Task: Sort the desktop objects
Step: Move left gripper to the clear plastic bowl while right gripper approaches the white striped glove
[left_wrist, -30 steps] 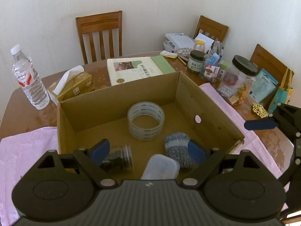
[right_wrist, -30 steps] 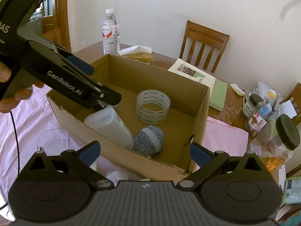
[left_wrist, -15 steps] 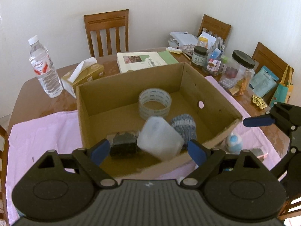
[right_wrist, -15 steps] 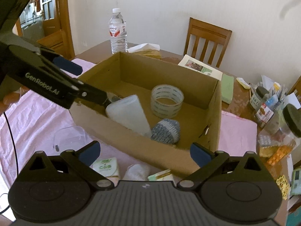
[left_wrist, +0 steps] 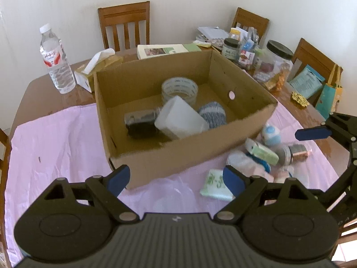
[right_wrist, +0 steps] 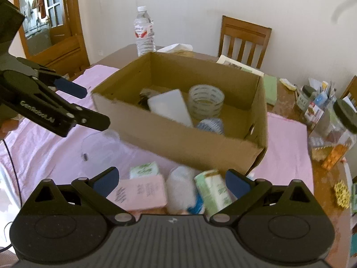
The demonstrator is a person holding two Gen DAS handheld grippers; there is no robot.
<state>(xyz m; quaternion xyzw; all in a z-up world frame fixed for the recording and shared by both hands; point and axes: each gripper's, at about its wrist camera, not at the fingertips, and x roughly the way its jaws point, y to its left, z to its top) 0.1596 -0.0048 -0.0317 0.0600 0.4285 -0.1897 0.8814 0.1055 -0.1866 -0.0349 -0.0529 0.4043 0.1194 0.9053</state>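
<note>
An open cardboard box (left_wrist: 178, 156) (right_wrist: 178, 138) stands on a pink cloth (left_wrist: 55, 145). Inside lie a tape roll (left_wrist: 179, 88) (right_wrist: 206, 99), a white plastic container (left_wrist: 180, 118) (right_wrist: 170, 107), a dark jar (left_wrist: 140, 121) and a grey knitted roll (left_wrist: 212, 114) (right_wrist: 210, 125). Loose items lie in front of the box: a green tissue pack (left_wrist: 215, 184) (right_wrist: 145, 169), a pink packet (right_wrist: 139, 192), a green tube (right_wrist: 214, 189) (left_wrist: 261, 150), a blue-white ball (left_wrist: 271, 134) and a small jar (left_wrist: 292, 153). My left gripper (left_wrist: 176, 178) is open and empty before the box. My right gripper (right_wrist: 170, 178) is open and empty above the loose items.
A water bottle (left_wrist: 55, 60) (right_wrist: 145, 33), a tissue box (left_wrist: 98, 67), a book (left_wrist: 160, 50), several jars (left_wrist: 276, 62) and clutter stand behind and right of the box. Wooden chairs (left_wrist: 125, 24) surround the table. A clear plastic lid (right_wrist: 100, 143) lies on the cloth.
Both grippers have pulled back and up from the box. The white container, earlier close under the left gripper, now lies in the box. The loose items have come into view.
</note>
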